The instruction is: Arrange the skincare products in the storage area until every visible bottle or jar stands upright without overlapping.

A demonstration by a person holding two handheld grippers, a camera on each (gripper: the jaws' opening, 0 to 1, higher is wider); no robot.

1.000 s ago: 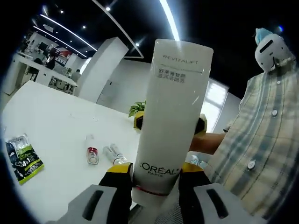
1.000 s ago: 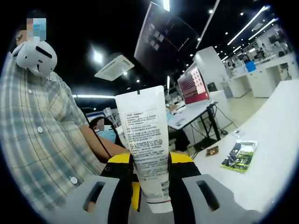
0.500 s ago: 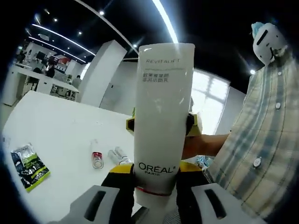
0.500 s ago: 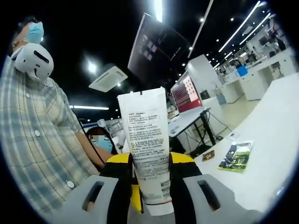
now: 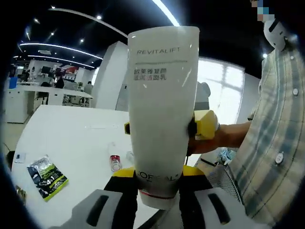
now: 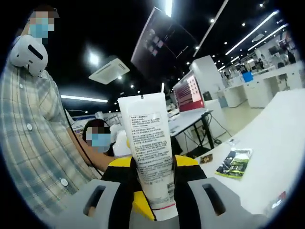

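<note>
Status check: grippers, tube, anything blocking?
Left gripper and right gripper both shut on the white L'Oreal tube, held above the white table. Small bottles lying flat. Nothing blocking.

In the left gripper view a tube (image 5: pixel 162 109) stands at frame centre, before a table (image 5: pixel 71 138). On the table, a sachet (image 5: pixel 46 175) lies lower left, and a small bottle (image 5: pixel 114 162) just left of the tube. In the right gripper view the tube (image 6: pixel 147 152) is centre, a sachet (image 6: pixel 233 163) lower right.

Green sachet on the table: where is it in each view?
Left gripper view: the green sachet lies lower left on the white table, left of the white tube.
Right gripper view: it lies lower right, right of the tube.
Shared landmark: the tube itself, with both tongs shut on it.
</note>
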